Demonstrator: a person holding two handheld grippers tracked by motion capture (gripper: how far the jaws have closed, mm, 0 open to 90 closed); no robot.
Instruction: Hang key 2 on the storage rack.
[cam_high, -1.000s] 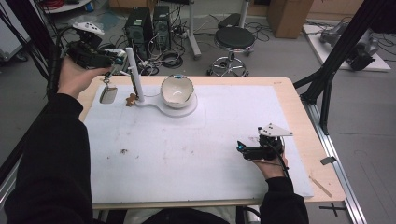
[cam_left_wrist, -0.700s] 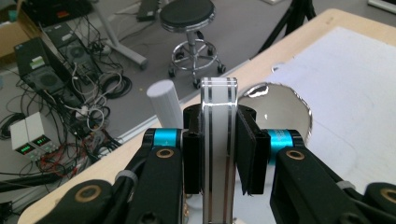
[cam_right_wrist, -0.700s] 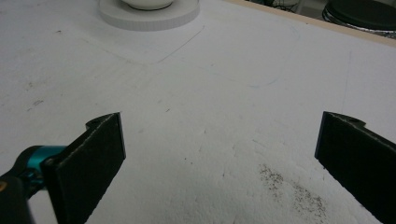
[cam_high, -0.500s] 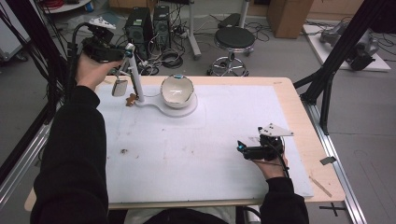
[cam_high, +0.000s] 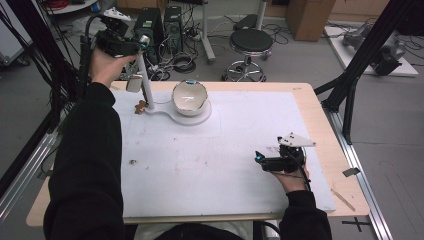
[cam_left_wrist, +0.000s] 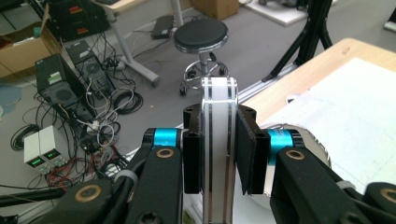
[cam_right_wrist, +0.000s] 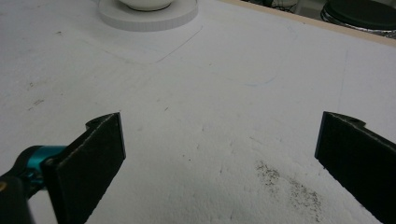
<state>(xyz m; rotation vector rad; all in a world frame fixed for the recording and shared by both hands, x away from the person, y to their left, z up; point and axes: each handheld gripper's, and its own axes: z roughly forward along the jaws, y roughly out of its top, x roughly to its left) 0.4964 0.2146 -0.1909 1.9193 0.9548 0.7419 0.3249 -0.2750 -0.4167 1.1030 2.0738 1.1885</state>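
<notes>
At the far left corner of the table (cam_high: 320, 130), left gripper (cam_high: 140, 42) raised above the edge and clamped on the top of a white post (cam_left_wrist: 218, 107). In the left gripper view, black pads (cam_left_wrist: 246, 149) pressed flat against both faces of the post, a slim white bar with two dark stripes along its narrow edge. Post upright, rising from a white base (cam_high: 206, 116) on the white sheet (cam_high: 200, 170) over the tabletop. On the round end of that base, a pale bowl (cam_high: 190, 97), just right of the post and apart from the gripper. Beside the post on its left, a small grey piece (cam_high: 134, 83), perhaps hanging from it, though too small in the high view to tell. At the foot of the post, a brown scrap (cam_high: 141, 106) on the sheet.

Near the right front of the sheet, right gripper (cam_high: 260, 159) low and level in the person's hand, pointing left across the table, well apart from base and bowl. Jaws spread wide in the right gripper view, with nothing between them but bare sheet and a patch of dark specks (cam_right_wrist: 289, 186).

Black sleeves on both forearms. Beyond the table, a round black stool (cam_high: 252, 40) and a tangle of cables on the floor.
</notes>
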